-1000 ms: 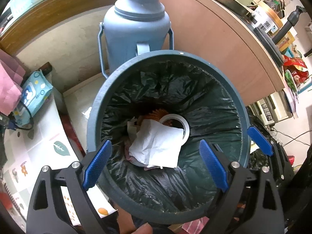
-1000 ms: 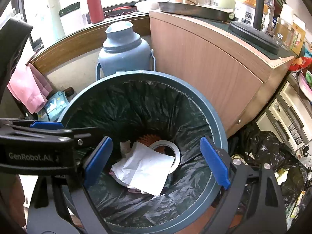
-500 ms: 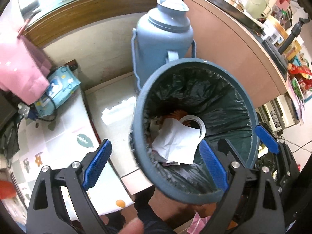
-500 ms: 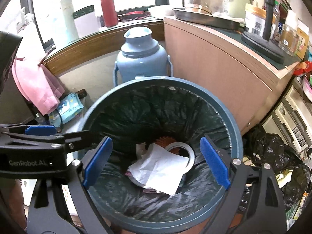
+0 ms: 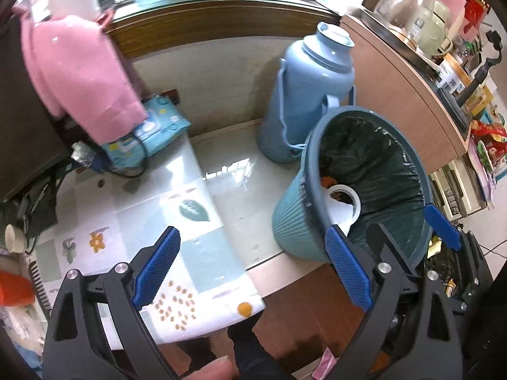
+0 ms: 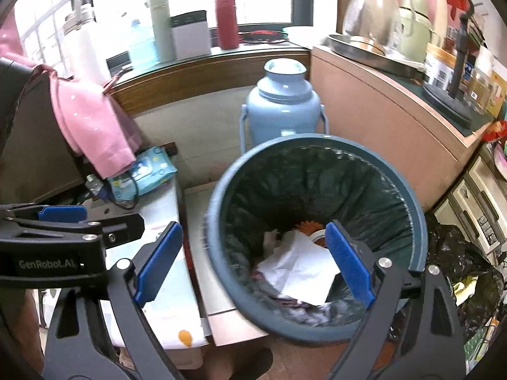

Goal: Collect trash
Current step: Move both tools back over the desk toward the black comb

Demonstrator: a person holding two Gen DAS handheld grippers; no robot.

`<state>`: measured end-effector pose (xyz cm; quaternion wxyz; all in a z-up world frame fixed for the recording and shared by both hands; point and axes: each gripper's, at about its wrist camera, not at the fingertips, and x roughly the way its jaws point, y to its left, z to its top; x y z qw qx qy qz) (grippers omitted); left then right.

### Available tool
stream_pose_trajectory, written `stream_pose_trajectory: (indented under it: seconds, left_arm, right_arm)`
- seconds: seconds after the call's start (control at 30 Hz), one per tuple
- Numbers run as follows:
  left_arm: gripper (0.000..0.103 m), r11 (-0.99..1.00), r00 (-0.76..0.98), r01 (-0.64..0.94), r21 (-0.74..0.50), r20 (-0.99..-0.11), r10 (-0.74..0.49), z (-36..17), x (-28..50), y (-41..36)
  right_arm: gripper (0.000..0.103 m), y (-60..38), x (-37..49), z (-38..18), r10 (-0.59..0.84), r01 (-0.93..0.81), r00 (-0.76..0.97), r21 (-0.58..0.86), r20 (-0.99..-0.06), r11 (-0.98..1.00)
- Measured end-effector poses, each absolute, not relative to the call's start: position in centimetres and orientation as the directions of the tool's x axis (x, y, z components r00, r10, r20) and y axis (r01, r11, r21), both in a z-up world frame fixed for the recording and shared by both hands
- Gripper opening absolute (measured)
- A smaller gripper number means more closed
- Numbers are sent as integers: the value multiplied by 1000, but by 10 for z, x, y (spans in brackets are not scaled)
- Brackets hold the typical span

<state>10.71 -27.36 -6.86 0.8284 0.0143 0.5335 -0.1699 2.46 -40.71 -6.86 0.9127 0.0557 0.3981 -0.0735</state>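
A blue ribbed trash bin (image 6: 221, 272) with a black liner stands on the floor; it also shows in the left wrist view (image 5: 291, 221). Inside lie a white paper sheet (image 6: 298, 269), a white tape ring (image 5: 347, 198) and something orange (image 6: 304, 224). My left gripper (image 5: 253, 269) is open and empty, above the patterned table edge, left of the bin. My right gripper (image 6: 253, 262) is open and empty, above the bin's left rim. The left gripper's body (image 6: 63, 240) shows at the left in the right wrist view.
A pale blue jug (image 6: 282, 104) stands behind the bin. A wooden cabinet (image 6: 396, 133) with kitchenware is at the right. A low table (image 5: 152, 221) with a patterned cloth holds a wet-wipes pack (image 5: 149, 133). Pink cloth (image 5: 76, 76) hangs at left. A black bag (image 6: 459, 272) lies at right.
Both grippers have drawn back and moved left from over the bin. The bin now sits to the right in the left wrist view. Both stay open.
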Motion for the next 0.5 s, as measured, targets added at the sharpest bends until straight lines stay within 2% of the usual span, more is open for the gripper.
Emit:
stream_pose_trajectory:
  seconds: [0.5]
  left_arm:
    - [91, 970, 405, 153, -191, -883, -238, -69, 81, -152]
  right_arm:
    - [90, -289, 20, -62, -3, 12, 672, 7, -740, 1000]
